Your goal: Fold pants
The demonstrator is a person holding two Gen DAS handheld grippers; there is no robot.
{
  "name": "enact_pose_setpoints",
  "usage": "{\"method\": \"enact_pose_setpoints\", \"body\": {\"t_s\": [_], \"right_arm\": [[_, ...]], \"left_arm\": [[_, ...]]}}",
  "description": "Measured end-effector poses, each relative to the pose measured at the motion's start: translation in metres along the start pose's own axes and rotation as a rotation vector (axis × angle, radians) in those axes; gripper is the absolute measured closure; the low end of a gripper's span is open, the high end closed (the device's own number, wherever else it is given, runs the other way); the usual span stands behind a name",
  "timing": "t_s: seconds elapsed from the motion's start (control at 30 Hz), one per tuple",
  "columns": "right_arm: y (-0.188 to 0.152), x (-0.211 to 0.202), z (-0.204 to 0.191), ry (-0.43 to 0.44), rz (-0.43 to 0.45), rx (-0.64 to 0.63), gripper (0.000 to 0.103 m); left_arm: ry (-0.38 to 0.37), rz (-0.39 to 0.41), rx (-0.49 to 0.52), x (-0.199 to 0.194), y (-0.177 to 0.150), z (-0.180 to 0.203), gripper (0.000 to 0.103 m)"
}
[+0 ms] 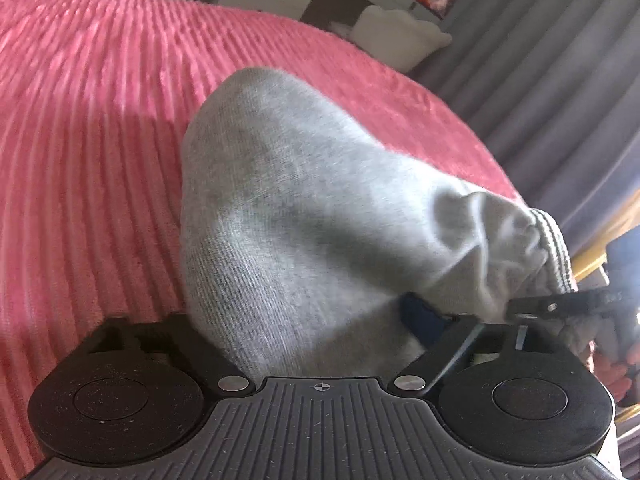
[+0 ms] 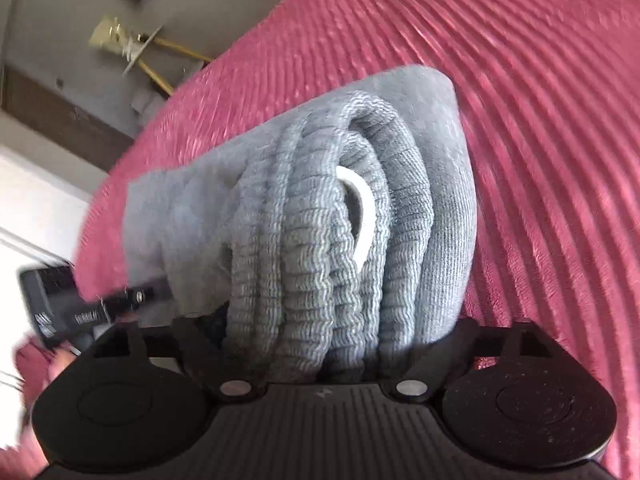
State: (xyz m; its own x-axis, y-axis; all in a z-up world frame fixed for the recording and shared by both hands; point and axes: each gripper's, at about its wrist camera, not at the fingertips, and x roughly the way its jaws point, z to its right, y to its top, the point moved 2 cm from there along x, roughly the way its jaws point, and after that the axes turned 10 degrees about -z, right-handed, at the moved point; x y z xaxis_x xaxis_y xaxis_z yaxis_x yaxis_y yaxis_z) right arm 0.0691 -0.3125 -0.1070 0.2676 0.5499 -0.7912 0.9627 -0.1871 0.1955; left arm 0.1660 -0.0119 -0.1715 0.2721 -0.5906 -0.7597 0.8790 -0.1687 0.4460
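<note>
A thick folded bundle of grey sweatpants (image 1: 288, 216) is raised a little over the pink ribbed bedspread (image 1: 88, 128). My left gripper (image 1: 320, 316) is shut on one end; the cloth fills the gap between its jaws and hides the fingertips. The other end, with the ribbed waistband (image 2: 320, 248) and a white drawstring (image 2: 366, 216), is packed between the jaws of my right gripper (image 2: 320, 328), which is shut on it. Each gripper appears in the other's view: the right gripper (image 1: 560, 304) at the pants' gathered end, the left gripper (image 2: 116, 300) at their far corner.
The bedspread (image 2: 540, 140) covers the bed all around the pants. Grey curtains (image 1: 540, 64) hang past the bed's far right edge, with a white cushion (image 1: 400, 36) and a dresser behind. A gold-legged stand (image 2: 160, 64) is on the floor beyond the bed.
</note>
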Motion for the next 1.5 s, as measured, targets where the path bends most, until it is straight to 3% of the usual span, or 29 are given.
{"method": "enact_pose_setpoints", "body": {"t_s": [0.2, 0.4, 0.63, 0.77, 0.93, 1.13, 1.23, 1.3, 1.37, 1.43, 1.5], "right_arm": [[-0.013, -0.014, -0.014, -0.016, 0.071, 0.042, 0.038], [-0.023, -0.026, -0.025, 0.008, 0.157, 0.095, 0.040], [-0.024, -0.031, -0.052, -0.032, 0.160, 0.076, 0.041], [-0.023, -0.032, -0.064, -0.072, 0.160, 0.060, 0.042], [-0.026, -0.033, -0.078, -0.115, 0.172, 0.044, 0.042], [-0.026, -0.032, -0.084, -0.153, 0.169, 0.047, 0.042], [-0.024, -0.030, -0.085, -0.163, 0.165, 0.046, 0.041], [-0.023, -0.028, -0.084, -0.167, 0.160, 0.051, 0.040], [-0.022, -0.025, -0.082, -0.174, 0.149, 0.055, 0.039], [-0.018, -0.022, -0.078, -0.178, 0.131, 0.064, 0.039], [-0.016, -0.019, -0.074, -0.193, 0.125, 0.077, 0.040]], "left_arm": [[-0.008, 0.015, -0.034, -0.011, 0.001, 0.002, 0.050], [-0.003, 0.028, -0.074, -0.023, 0.003, 0.003, 0.061], [0.051, 0.051, -0.012, -0.036, 0.004, 0.020, 0.068], [0.048, 0.073, 0.015, -0.045, 0.005, 0.028, 0.081], [0.048, 0.077, 0.050, -0.049, -0.002, 0.032, 0.081], [-0.018, 0.049, -0.027, -0.042, -0.001, 0.010, 0.080], [0.005, 0.010, -0.034, -0.031, -0.005, 0.003, 0.071], [-0.004, -0.022, -0.042, -0.023, -0.007, 0.001, 0.055], [-0.021, -0.042, -0.058, -0.015, -0.008, -0.002, 0.047], [-0.041, -0.048, -0.075, -0.012, -0.007, -0.006, 0.050], [-0.062, -0.050, -0.105, -0.016, -0.005, -0.010, 0.068]]}}
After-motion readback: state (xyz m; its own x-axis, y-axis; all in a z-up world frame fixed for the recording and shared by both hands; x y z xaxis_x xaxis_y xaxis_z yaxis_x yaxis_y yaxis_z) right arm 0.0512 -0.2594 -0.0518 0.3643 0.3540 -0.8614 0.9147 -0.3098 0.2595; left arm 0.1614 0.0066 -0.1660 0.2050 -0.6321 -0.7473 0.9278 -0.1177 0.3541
